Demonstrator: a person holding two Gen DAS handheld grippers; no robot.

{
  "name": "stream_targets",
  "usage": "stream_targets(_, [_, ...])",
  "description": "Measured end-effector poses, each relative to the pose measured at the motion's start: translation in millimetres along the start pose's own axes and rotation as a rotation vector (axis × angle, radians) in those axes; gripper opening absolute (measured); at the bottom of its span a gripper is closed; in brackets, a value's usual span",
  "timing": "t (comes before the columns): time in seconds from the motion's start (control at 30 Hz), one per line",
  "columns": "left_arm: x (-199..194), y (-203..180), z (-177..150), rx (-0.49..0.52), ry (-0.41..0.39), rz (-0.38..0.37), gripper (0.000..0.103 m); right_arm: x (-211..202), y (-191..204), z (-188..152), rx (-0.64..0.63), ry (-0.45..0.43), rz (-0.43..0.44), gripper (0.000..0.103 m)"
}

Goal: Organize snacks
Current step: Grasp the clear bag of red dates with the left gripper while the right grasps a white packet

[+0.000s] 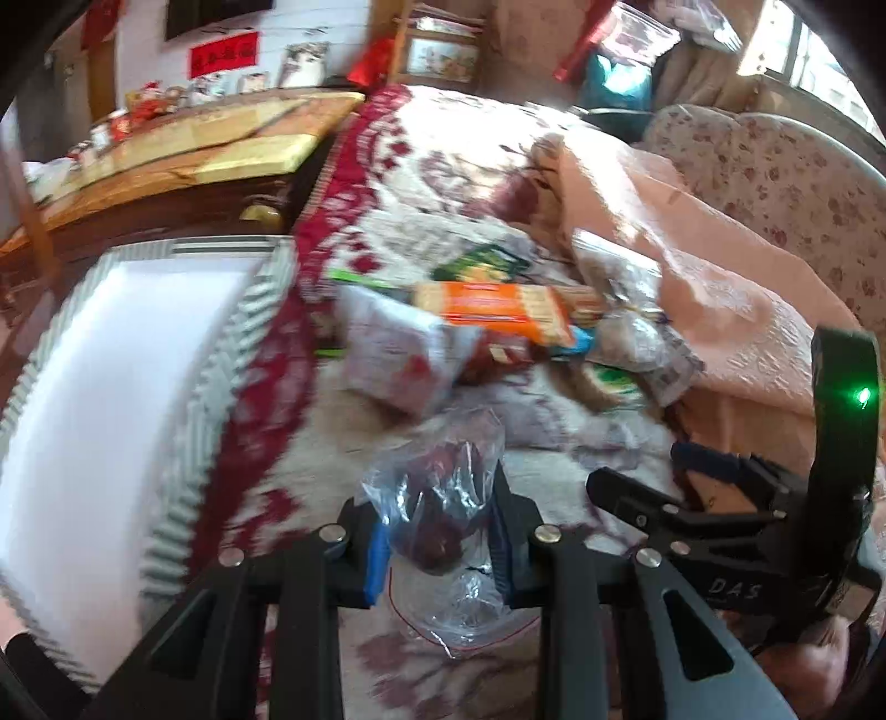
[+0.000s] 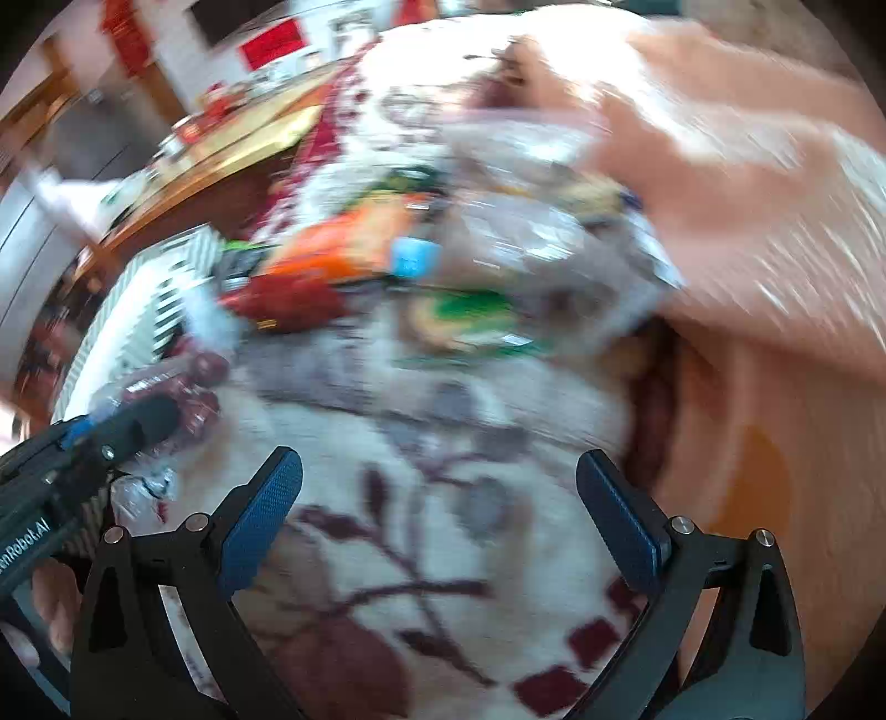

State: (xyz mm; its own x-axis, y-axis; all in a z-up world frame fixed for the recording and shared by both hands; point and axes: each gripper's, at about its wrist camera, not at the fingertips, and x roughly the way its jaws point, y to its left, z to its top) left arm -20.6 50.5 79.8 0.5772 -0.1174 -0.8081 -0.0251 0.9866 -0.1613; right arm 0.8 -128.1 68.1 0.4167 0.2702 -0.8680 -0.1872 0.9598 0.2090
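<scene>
Left gripper [image 1: 437, 531] clamps clear bag of red dates [image 1: 443, 515]; right gripper [image 2: 437, 515] spread, empty. White basket [image 1: 210, 387] looks empty; snack pile [image 1: 498, 321] remains unsorted.

A lived-in home bedroom – floral blanket [image 1: 443, 166] over a bed, wooden dresser [image 1: 166, 183], red wall paper [image 1: 224, 54]

Bare cream-and-maroon floral blanket [image 2: 443, 531] lies open near the grippers. Beyond it a heap of mixed snack packets [image 1: 498, 327] blocks passage, flanked by a white ribbed-rim tray [image 1: 183, 443] and a bunched peach quilt [image 1: 720, 310].
</scene>
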Motion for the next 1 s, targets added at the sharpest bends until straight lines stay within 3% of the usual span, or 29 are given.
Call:
stream_targets(0.27, [-9, 35, -7, -0.049, -0.037, 0.101, 0.031, 16, 67, 35, -0.194, 0.011, 0.121, 0.1])
stream_targets(0.43, [-8, 44, -10, -0.071, -0.038, 0.106, 0.031, 36, 103, 65, -0.406, 0.056, 0.081, 0.1])
stream_targets(0.63, [-7, 47, -11, -0.074, -0.035, 0.111, 0.031, 51, 124, 87, -0.54, 0.088, 0.084, 0.098])
stream_targets(0.73, [-7, 48, -10, -0.082, -0.038, 0.11, 0.032, 61, 129, 91, -0.582, 0.123, 0.112, 0.073])
stream_targets(0.77, [-7, 48, -10, -0.084, -0.036, 0.109, 0.031, 64, 130, 90, -0.591, 0.132, 0.109, 0.058])
stream_targets(0.87, [-6, 49, -11, -0.09, -0.029, 0.107, 0.032, 63, 126, 88, -0.588, 0.15, 0.162, 0.025])
stream_targets(1.0, [-13, 48, -7, -0.092, -0.039, 0.104, 0.032, 56, 115, 86, -0.527, 0.153, 0.214, 0.019])
